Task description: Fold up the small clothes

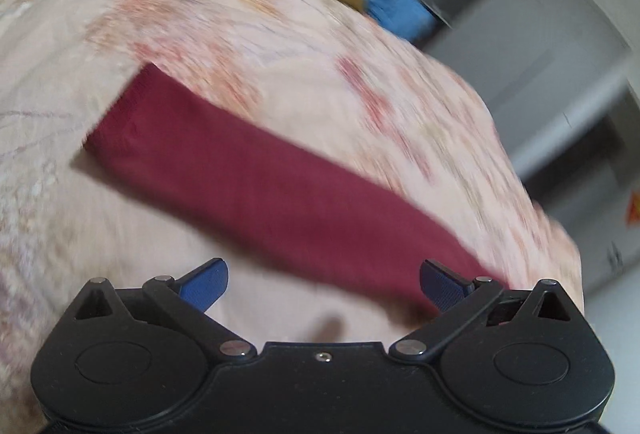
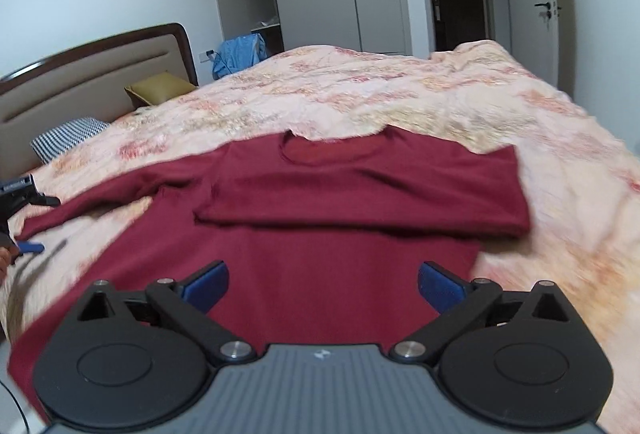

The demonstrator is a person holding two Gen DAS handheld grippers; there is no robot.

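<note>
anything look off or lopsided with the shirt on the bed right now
Yes, the shirt is lopsided: one sleeve is folded across the chest, while the other sleeve lies stretched out toward the left gripper. No tears or stains show.

The left wrist view is smeared by motion blur, so the bedspread (image 1: 280,34) pattern cannot be read. The maroon sleeve (image 1: 260,174) end is hidden behind 1 blue fingertip. In the right wrist view the shirt (image 2: 320,234) hem is covered by the right gripper (image 2: 323,284)
</note>
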